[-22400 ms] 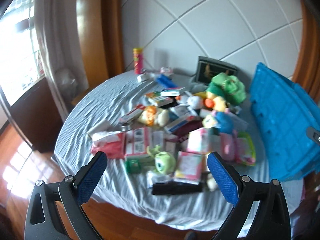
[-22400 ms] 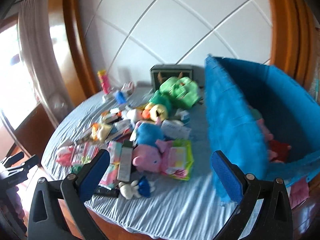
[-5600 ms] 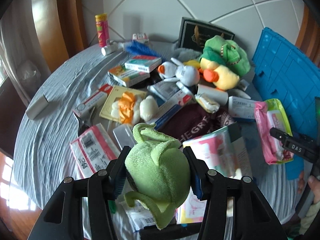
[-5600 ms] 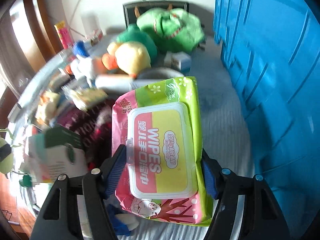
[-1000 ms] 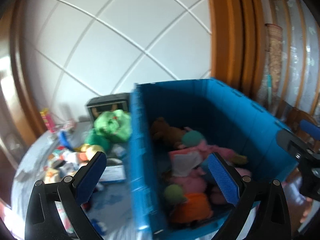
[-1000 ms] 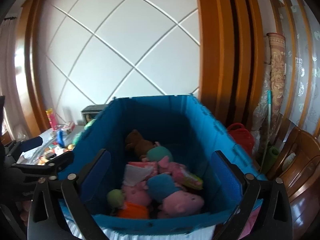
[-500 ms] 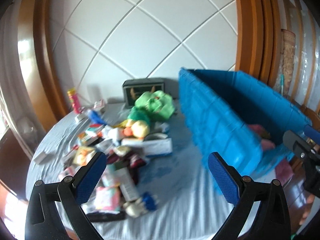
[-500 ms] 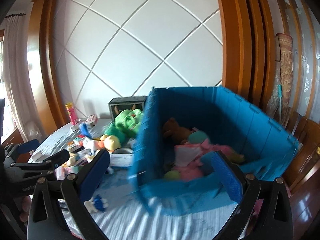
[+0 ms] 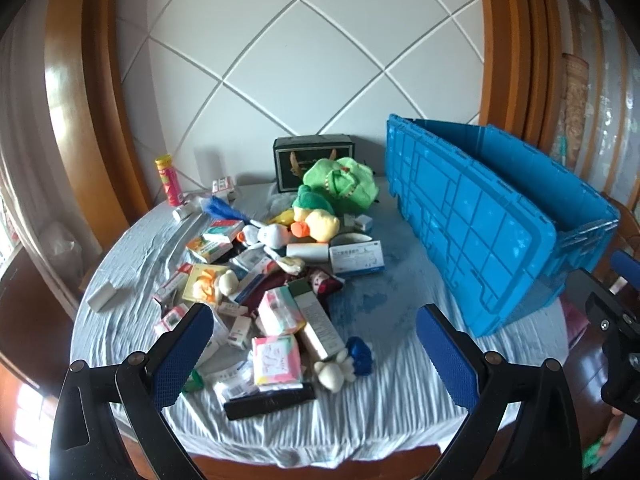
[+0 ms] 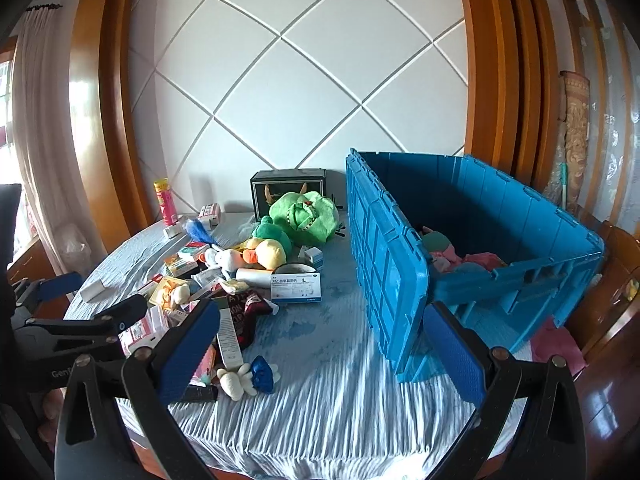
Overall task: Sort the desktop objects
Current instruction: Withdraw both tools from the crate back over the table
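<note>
Both grippers hang above the near edge of the table (image 9: 392, 408), fingers spread wide with nothing between them: the left gripper (image 9: 316, 354) and the right gripper (image 10: 320, 350). Ahead of the left gripper lies the heap of boxes, packets and plush toys (image 9: 280, 280) (a yellow duck toy (image 9: 320, 222) sits toward its far side). Ahead and to the right of the right gripper stands the blue crate (image 10: 500, 240), with soft toys (image 10: 452, 256) inside.
</note>
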Motion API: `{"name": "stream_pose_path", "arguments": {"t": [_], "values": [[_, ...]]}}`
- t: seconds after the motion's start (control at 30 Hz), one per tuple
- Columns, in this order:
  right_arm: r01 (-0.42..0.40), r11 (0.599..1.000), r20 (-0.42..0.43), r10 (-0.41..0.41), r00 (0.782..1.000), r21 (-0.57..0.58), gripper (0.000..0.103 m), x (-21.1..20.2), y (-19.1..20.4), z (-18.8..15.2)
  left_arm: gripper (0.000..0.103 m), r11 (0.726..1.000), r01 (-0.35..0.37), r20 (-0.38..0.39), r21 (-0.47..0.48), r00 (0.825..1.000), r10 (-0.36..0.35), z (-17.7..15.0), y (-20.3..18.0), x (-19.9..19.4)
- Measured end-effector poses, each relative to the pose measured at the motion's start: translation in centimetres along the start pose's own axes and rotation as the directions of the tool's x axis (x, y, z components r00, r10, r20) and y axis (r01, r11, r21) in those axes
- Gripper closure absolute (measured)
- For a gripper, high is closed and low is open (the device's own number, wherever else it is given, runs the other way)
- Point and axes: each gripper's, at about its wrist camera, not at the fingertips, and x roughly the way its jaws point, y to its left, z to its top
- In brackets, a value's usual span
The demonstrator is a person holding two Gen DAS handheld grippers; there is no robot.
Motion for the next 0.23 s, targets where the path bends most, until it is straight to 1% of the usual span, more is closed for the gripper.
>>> {"name": "stream_pose_path", "arguments": {"t": [0.23], "values": [[0.024,1.000,0.004,-0.024,1.000,0.012,0.000,-1.4,-0.3,-0.3,0.001,1.000,0.019,0.028,0.007,0.999,-0.019,-0.2,-0.3,-1.5]]}}
